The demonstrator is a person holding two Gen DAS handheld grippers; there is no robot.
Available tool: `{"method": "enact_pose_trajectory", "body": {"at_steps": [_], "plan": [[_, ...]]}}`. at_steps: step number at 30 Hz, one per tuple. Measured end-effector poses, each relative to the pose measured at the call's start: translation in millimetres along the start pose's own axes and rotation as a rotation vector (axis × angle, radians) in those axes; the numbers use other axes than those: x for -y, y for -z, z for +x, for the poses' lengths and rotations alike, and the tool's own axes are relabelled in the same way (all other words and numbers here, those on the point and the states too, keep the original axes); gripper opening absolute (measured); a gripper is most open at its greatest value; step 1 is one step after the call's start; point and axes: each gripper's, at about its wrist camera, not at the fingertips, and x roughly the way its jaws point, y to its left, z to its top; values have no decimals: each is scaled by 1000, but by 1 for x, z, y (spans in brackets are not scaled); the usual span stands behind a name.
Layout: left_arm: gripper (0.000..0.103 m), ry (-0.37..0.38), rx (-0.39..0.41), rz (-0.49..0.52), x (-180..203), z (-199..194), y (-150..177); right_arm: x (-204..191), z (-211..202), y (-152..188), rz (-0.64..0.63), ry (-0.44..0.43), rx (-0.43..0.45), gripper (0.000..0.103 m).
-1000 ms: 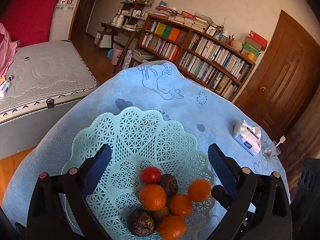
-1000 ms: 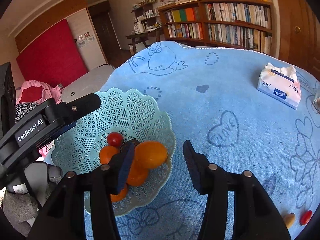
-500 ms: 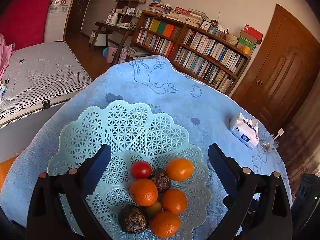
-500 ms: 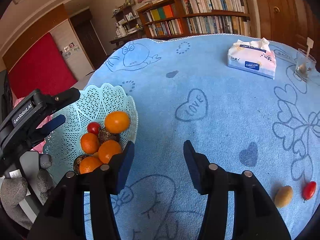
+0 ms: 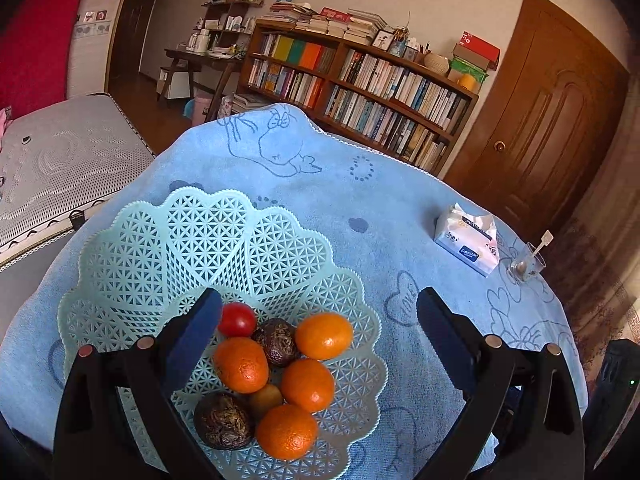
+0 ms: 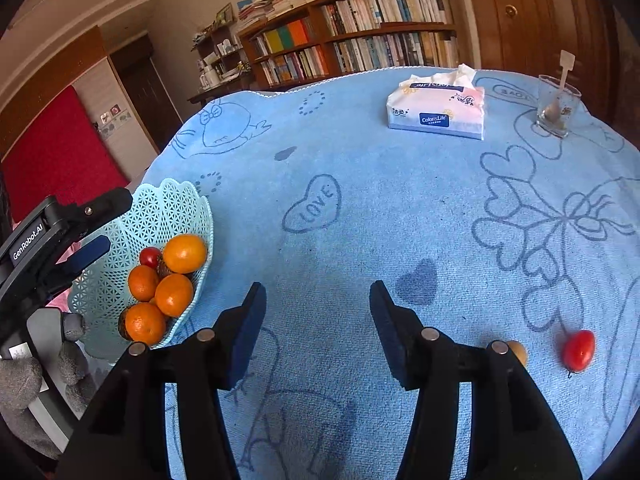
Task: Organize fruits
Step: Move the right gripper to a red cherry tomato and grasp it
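A pale teal lattice basket [image 5: 208, 240] [image 6: 176, 208] sits at the left of the blue tablecloth. It holds several oranges [image 5: 324, 336] [image 6: 184, 253], a red tomato [image 5: 237, 319], two dark wrinkled fruits [image 5: 223, 421] and a small brown fruit. My left gripper [image 5: 318, 312] hangs open just above the fruit pile, its left finger over the basket. My right gripper [image 6: 318, 300] is open over bare cloth, right of the basket. A red tomato [image 6: 579, 350] and a small brownish fruit [image 6: 518, 351] lie on the cloth at its right, the brownish one partly hidden by the right finger.
A tissue pack [image 6: 438, 110] [image 5: 468, 240] and a glass with a spoon [image 6: 557, 106] [image 5: 527, 266] stand near the table's far edge. Behind are a bookshelf [image 5: 360, 92], a brown door [image 5: 552, 120] and a bed [image 5: 60, 160] at the left. A gloved hand [image 6: 24, 380] holds the left gripper.
My right gripper let go of an orange into the basket, then drew back and swung right over bare cloth. The left gripper drifted slightly, still above the basket.
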Motion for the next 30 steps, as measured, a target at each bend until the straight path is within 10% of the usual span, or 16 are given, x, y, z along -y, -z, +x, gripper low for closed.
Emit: {"method": "enact_pose_trajectory", "body": {"at_steps": [30], "plan": [[99,66,-56,159,56,6,29,88,-38,11,166,171,64,54]]}}
